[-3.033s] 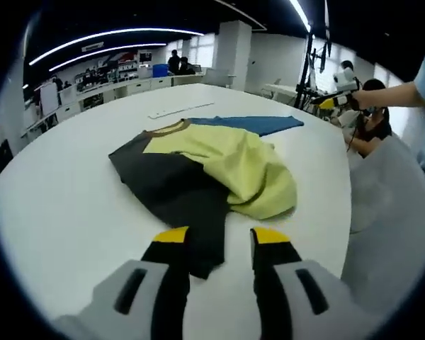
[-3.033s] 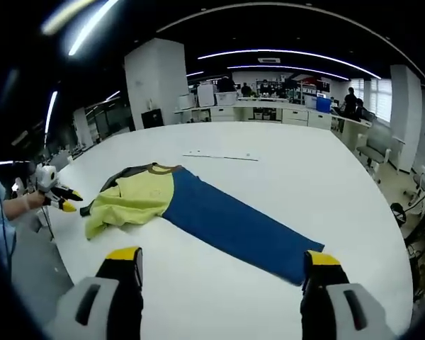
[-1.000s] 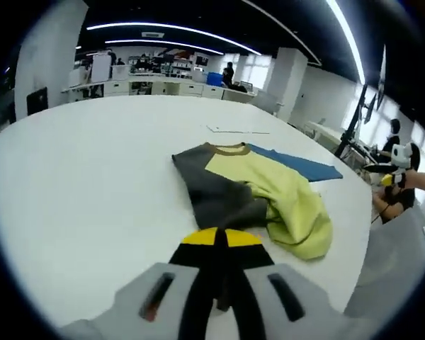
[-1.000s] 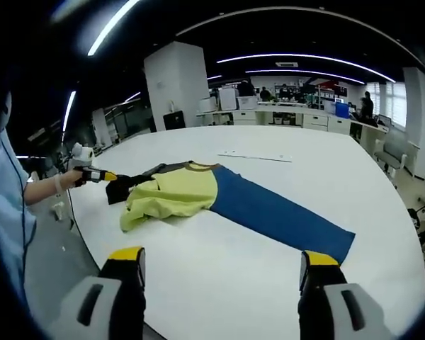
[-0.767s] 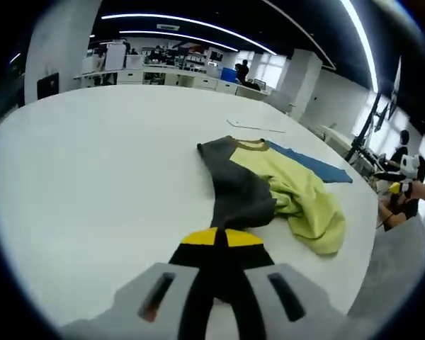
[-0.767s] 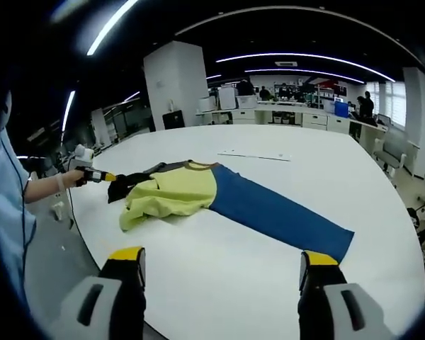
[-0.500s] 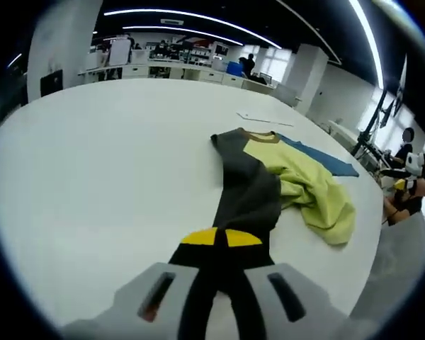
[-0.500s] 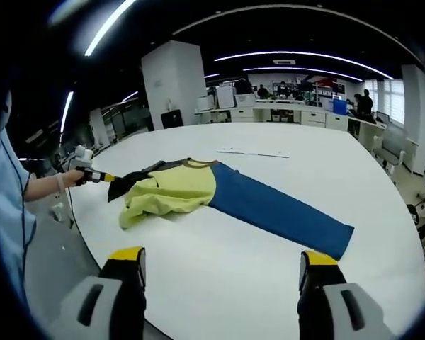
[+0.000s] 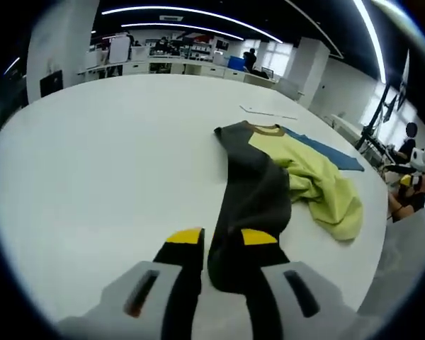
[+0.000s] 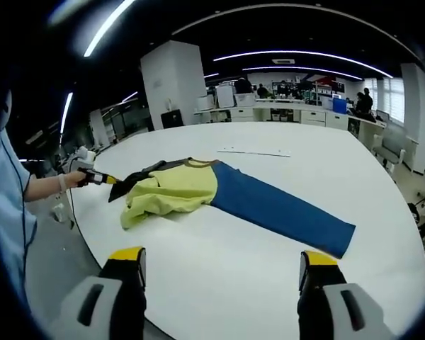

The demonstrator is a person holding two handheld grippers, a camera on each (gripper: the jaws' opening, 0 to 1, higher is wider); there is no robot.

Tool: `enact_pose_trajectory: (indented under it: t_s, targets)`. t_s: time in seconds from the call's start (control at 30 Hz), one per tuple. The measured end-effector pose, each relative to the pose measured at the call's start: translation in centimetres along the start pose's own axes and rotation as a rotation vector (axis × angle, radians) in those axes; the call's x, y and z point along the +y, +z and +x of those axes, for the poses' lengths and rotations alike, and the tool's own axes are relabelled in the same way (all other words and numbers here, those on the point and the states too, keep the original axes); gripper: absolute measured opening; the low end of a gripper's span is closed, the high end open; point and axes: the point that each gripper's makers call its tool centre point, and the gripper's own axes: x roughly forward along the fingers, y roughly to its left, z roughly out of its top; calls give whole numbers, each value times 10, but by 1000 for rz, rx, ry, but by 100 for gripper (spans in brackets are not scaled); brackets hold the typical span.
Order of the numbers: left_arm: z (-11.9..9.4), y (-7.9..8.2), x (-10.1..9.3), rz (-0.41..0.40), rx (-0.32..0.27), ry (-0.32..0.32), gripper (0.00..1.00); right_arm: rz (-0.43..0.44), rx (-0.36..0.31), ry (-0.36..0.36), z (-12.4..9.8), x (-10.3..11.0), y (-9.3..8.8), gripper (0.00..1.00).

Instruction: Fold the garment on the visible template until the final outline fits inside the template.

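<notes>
— What is lying under everything, and what is the room doing around it?

— A broad white table (image 9: 92,163) is spreading across both views, under long ceiling light strips (image 10: 297,57). Counters and cabinets (image 10: 269,110) are running along the far wall, a white pillar (image 10: 163,88) is standing to the left in the right gripper view, and a few people are standing far off.

— And going left to right over the table?

— In the right gripper view the person's sleeve and hand are reaching in at the left, carrying the left gripper (image 10: 113,180) at the table edge, touching the dark end of the garment (image 10: 173,188). The garment is lying crumpled — dark grey, then yellow-green — and a long blue template (image 10: 280,207) is stretching away to the right beneath it. A thin pale strip (image 10: 255,153) is lying well beyond.

— How are the jaws standing?

— The left gripper (image 9: 221,239) is parting slightly, the dark sleeve end running between its yellow tips; whether it is gripping the cloth I cannot tell. The right gripper (image 10: 216,258) is gaping wide, holding nothing, hovering near the table edge.

— Anything in the way?

— The yellow-green bunching is covering the template's near end.
</notes>
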Motion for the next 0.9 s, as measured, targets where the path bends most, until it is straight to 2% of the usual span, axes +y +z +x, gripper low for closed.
enact_pose_trajectory:
  t_s: [0.07,0.2,0.33,0.6,0.9]
  targets:
    - [-3,-1,1,19,-2,15,33,0,2,1,0,1,-1,89]
    - [-7,-6,-3,6,-8,3,38,6,1,6,2,3,-3,89]
    - [-9,-9,-4,25,-5,13,48,4,9,10,3,4,-5,89]
    - [-18,-12,-11,25,-12,13,54,6,-2,18,6,7,-3,89]
    - [-24,-21,-20,13,-2,3,51,6,-5,27,9,9,-3,89]
